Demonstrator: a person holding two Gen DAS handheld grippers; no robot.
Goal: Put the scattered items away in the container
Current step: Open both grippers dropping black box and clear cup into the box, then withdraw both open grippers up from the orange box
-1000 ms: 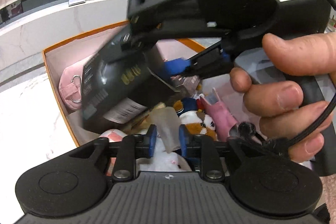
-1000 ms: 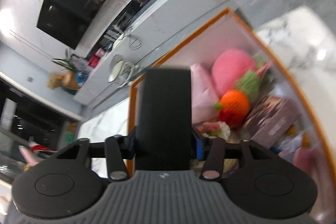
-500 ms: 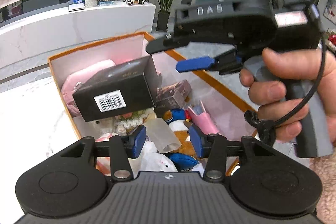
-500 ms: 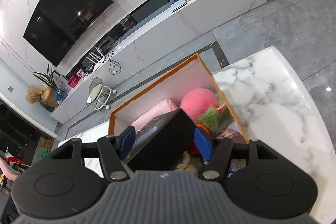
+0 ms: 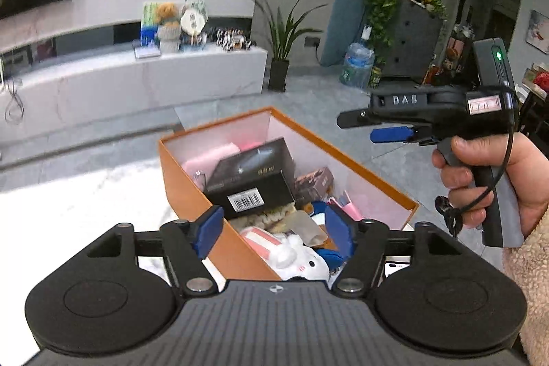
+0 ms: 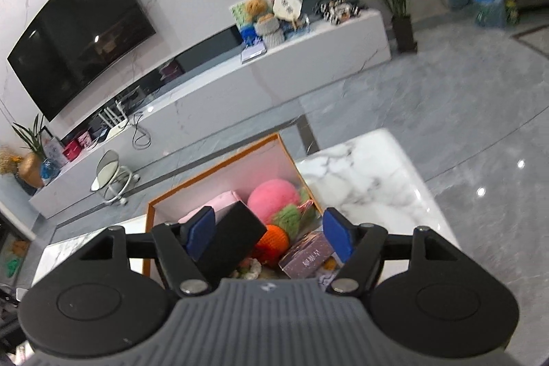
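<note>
An orange box (image 5: 192, 194) with a pink inside stands on the white marble table and holds several items. A black carton with a barcode (image 5: 254, 182) lies on top of the pile; it also shows in the right wrist view (image 6: 233, 242). My left gripper (image 5: 274, 230) is open and empty over the box's near end. My right gripper (image 6: 269, 237) is open and empty, raised above the box; in the left wrist view it (image 5: 381, 129) hangs up and to the right of the box. A white plush toy (image 5: 302, 259) lies below my left fingers.
A pink ball (image 6: 274, 196), an orange knitted toy (image 6: 274, 239) and a brown carton (image 6: 307, 258) lie in the box. The marble table's edge (image 6: 422, 180) runs to the right, with grey floor beyond. A long white TV bench (image 5: 137, 78) stands behind.
My right gripper opened and let go of the black carton, which now rests in the box. Both grippers have drawn back and up from the box, and the left one has opened wider.
</note>
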